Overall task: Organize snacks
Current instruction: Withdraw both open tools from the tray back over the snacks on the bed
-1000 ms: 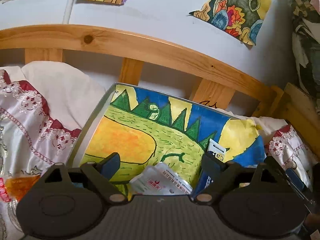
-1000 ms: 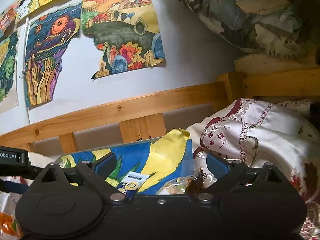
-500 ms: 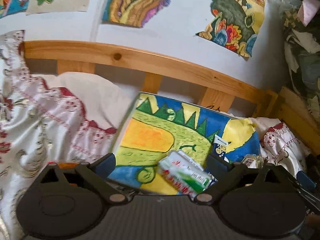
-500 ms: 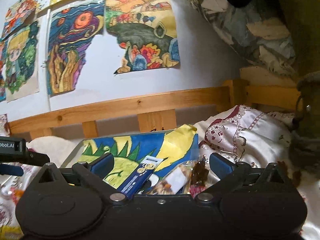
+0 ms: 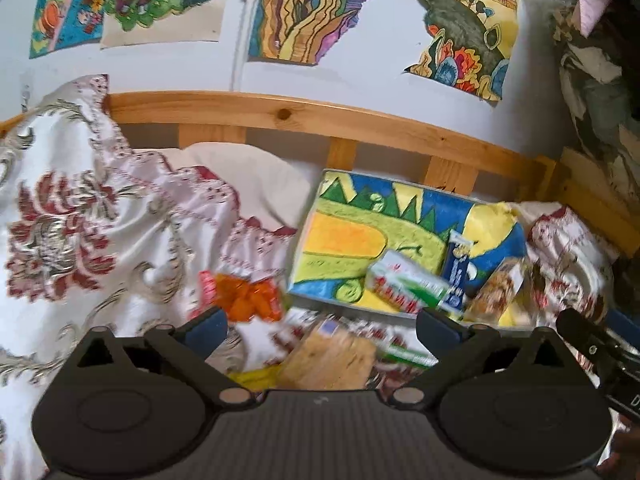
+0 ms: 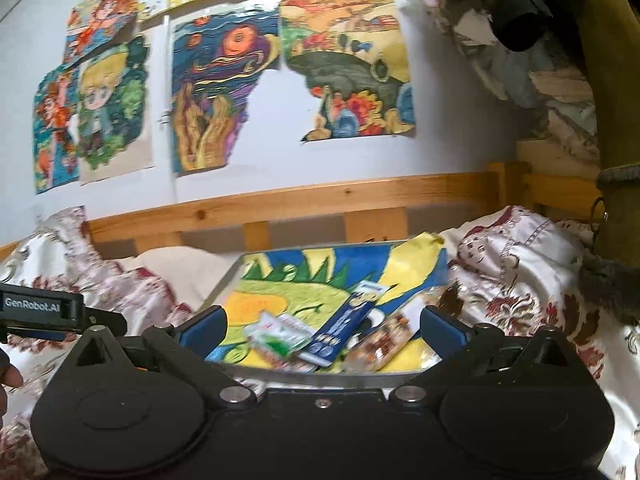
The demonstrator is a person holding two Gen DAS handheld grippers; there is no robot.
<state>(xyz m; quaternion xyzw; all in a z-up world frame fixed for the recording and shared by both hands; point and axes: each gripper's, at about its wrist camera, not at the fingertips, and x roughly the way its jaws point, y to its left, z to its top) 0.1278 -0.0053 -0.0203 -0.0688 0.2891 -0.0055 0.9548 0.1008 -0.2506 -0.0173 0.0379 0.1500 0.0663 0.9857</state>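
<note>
Both grippers, left (image 5: 320, 322) and right (image 6: 322, 324), hovered wide-fingered and empty. Three snacks lay on the tray (image 5: 320, 200); an orange pack (image 5: 248, 298) lay left of it. Risk: the bedding-borne tray might tip under pressure.

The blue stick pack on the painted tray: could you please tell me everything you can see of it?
The blue stick pack is a long, narrow, glossy wrapper, dark blue with a white end panel and small print too blurred to read. It lies flat on the painted tray, running diagonally, white end toward the headboard. Its near end overlaps the green-and-white packet; a brown snack bar lies beside it. Neither gripper touches it.
</note>
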